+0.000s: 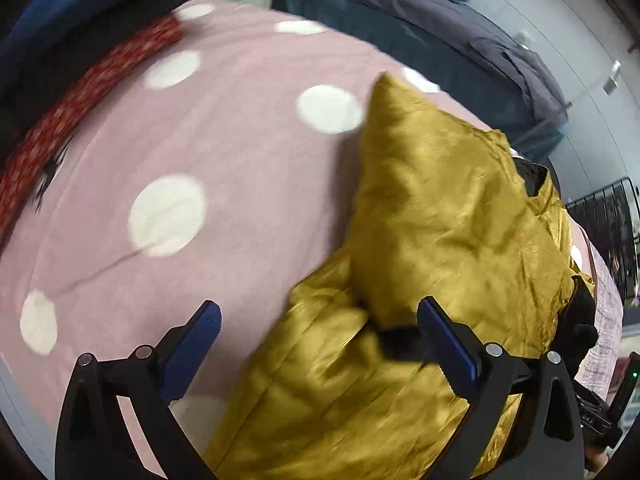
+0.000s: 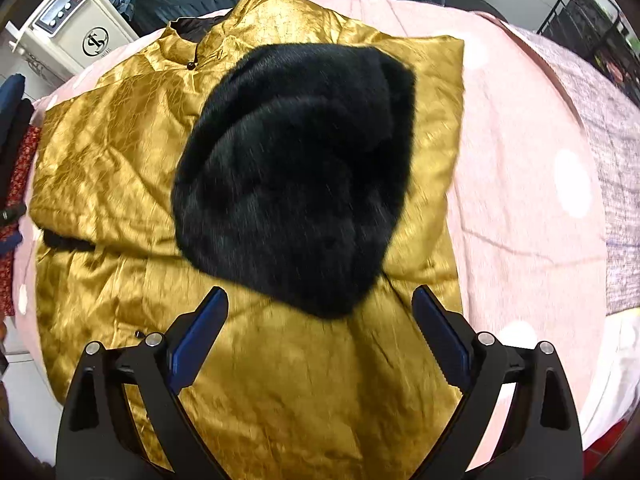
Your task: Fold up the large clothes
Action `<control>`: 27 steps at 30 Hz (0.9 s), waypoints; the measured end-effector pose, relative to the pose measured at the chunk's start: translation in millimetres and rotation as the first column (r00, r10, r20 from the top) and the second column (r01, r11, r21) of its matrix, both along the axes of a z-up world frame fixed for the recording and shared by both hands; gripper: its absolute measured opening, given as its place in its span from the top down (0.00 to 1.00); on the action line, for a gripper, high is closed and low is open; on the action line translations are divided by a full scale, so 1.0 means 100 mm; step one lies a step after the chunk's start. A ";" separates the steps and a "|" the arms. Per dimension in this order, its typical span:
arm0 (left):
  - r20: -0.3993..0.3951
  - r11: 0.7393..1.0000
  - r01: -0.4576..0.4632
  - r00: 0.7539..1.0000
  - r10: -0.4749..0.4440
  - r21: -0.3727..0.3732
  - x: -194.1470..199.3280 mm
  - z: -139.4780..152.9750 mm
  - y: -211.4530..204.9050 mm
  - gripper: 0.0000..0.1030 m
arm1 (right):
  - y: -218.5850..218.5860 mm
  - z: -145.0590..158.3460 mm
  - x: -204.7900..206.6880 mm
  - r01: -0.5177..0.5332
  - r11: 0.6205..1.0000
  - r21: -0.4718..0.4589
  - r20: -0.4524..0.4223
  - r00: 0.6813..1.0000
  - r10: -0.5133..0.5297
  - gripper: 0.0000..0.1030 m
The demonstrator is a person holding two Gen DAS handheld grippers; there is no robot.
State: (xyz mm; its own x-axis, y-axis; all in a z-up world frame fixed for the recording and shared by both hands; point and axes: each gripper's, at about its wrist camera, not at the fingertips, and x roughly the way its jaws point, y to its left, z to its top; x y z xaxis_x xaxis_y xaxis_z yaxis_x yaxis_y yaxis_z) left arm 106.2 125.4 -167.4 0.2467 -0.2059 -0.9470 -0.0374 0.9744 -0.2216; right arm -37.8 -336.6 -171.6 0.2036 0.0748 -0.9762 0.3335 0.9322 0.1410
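Fingers (image 2: 216, 308) of the right gripper (image 2: 320, 304) are standing spread wide and released, pointing down over the gold jacket (image 2: 120, 168); nothing is lying between the blue pads, and the jaws are not touching the cloth. Just beyond the fingertips, a patch of black fur lining (image 2: 296, 176) is lying turned out on top of the gold satin, covering the middle of the garment. Farther up in the right wrist view, the jacket's collar (image 2: 192, 36) is showing with a small dark button below it.

Fingers (image 1: 208, 320) of the left gripper (image 1: 316, 320) are likewise standing apart and released, gripping nothing. Between them and slightly to the right, a folded gold portion of the same jacket is rising to a point, with a thin strip of black fur (image 1: 400, 344) peeking out near the right-hand pad. This view is blurring, so whether the pad is touching the cloth cannot be told.

The jacket is lying spread on a bed covered by a pink blanket with white dots (image 1: 168, 216). Along the blanket's left edge, a red patterned fabric (image 1: 80, 92) is running in a band. Beyond the bed, a dark grey quilt (image 1: 460, 32) is heaped, and a white appliance with a round logo (image 2: 96, 44) is standing at the far left of the right wrist view. A black wire rack (image 2: 588, 20) is standing at the far right.
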 end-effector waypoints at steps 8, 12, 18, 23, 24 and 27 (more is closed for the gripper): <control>-0.079 1.000 -0.007 0.997 0.007 0.005 -0.57 -0.09 0.83 0.08 | -0.48 -0.11 -0.73 0.122 0.972 0.203 0.003 0.992 -0.125 0.11; -0.112 0.996 -0.006 0.994 -0.004 -0.086 -0.78 -0.14 1.12 0.15 | -0.70 -0.24 -1.11 0.176 0.929 0.326 -0.030 0.984 -0.176 0.23; -0.165 0.985 0.048 0.983 -0.075 -0.164 -0.96 -0.27 1.15 0.28 | -0.93 -0.41 -1.57 0.244 0.878 0.412 -0.087 0.969 -0.229 0.36; -0.207 0.972 0.079 0.970 -0.125 -0.219 -1.07 -0.47 0.99 0.29 | -0.94 -0.58 -1.84 0.300 0.819 0.489 -0.135 0.954 -0.269 0.38; -0.217 0.968 0.085 0.966 -0.138 -0.236 -1.12 -0.50 0.97 0.29 | -0.91 -0.60 -1.88 0.301 0.808 0.506 -0.139 0.953 -0.268 0.40; -0.234 0.953 0.129 0.952 -0.196 -0.276 -1.25 -0.53 0.87 0.30 | -0.79 -0.64 -2.02 0.285 0.796 0.534 -0.161 0.958 -0.236 0.43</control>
State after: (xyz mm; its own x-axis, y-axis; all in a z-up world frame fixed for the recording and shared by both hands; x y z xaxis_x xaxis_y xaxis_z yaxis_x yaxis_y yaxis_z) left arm -18.4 212.5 -220.9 -0.0538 -0.4645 -0.8839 0.0286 0.8841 -0.4664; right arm -239.7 -416.0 -235.4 0.2143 0.5556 -0.8033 0.5858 0.5850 0.5609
